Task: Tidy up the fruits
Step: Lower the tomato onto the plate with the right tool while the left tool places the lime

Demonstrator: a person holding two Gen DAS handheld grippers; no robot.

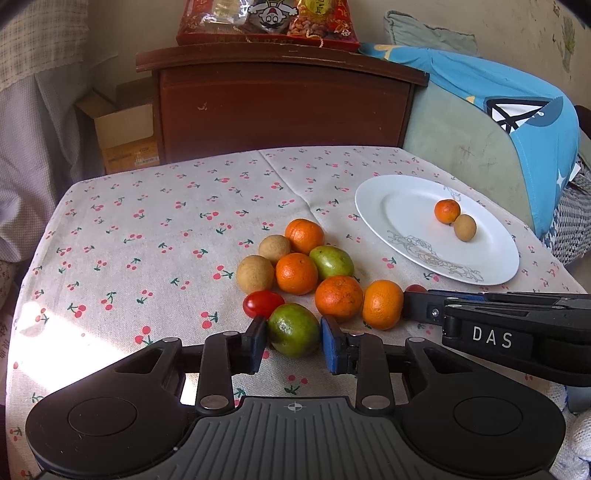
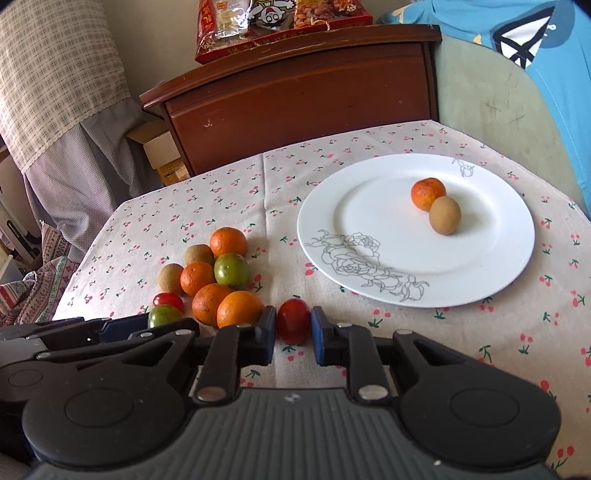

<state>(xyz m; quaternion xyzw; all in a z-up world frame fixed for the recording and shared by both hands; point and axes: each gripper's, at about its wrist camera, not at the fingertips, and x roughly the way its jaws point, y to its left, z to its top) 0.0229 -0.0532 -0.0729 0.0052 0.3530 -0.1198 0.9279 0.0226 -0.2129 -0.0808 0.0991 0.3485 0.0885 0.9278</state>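
Left gripper (image 1: 293,341) clamped on green fruit (image 1: 293,329) | right gripper (image 2: 293,332) clamped on tomato (image 2: 293,320) | right gripper's body lettered "DAS"

White letters "DAS" stand on the black side of the right tool (image 1: 410,304), seen from the left wrist view. The print on the red snack packages (image 1: 267,22) on the cabinet (image 1: 280,99) is too small to read.
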